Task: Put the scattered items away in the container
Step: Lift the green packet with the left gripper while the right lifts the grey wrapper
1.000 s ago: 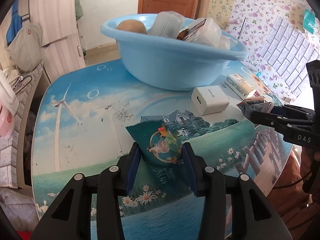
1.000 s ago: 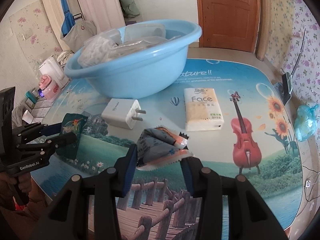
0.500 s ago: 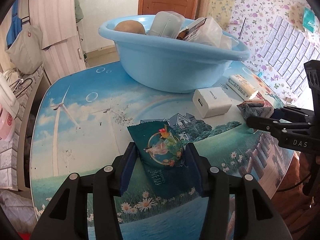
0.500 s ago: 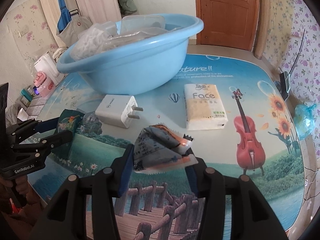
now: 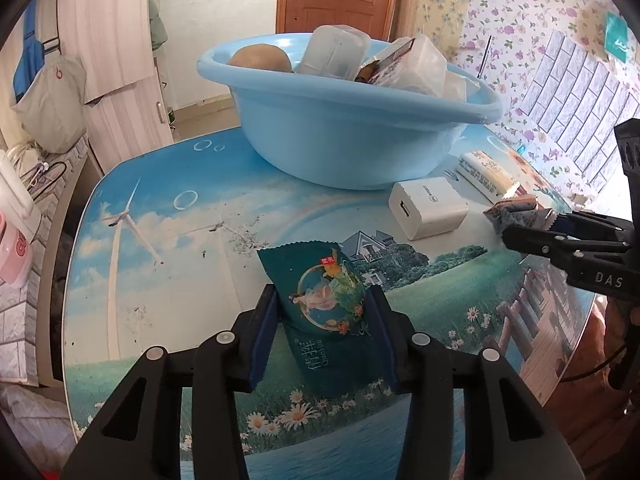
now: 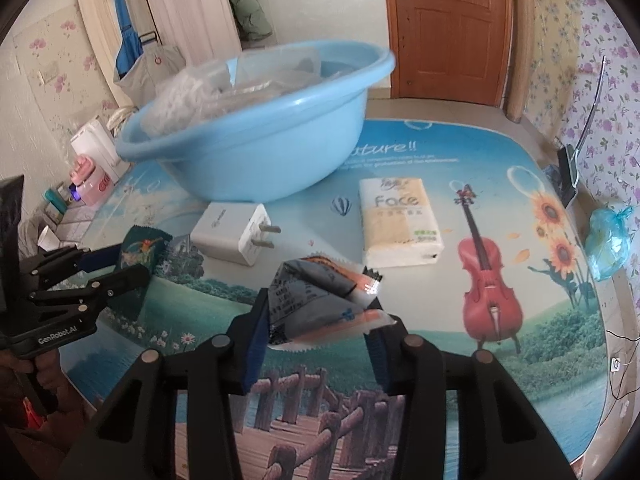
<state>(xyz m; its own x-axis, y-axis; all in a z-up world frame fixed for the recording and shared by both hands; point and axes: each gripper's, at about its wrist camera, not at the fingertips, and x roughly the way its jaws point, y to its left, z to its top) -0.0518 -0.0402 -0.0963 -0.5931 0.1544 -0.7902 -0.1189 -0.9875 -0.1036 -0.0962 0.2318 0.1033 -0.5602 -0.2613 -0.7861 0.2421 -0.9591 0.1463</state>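
On the printed table (image 5: pixel 168 264), before the blue basin (image 5: pixel 344 136): my left gripper (image 5: pixel 322 334) clamps a teal packet (image 5: pixel 324 300); my right gripper (image 6: pixel 316 338) clamps a grey-orange packet (image 6: pixel 316 300); charger (image 6: pixel 230 234), tissue pack (image 6: pixel 398 222) loose beside basin.

Brown panelled wooden door (image 6: pixel 448 28) at back, round knob near top. Floral wallpaper (image 5: pixel 516 12) on right wall, grey brick-pattern panel (image 5: pixel 576 92) lower down. Pale wardrobe doors (image 5: pixel 116 40) at left, blue garment (image 6: pixel 124 8) and grey bag (image 5: pixel 52 100) hanging there. Tabletop (image 5: pixel 168 216) printed with sky, windmill, meadow scene. Daylight bright, even.
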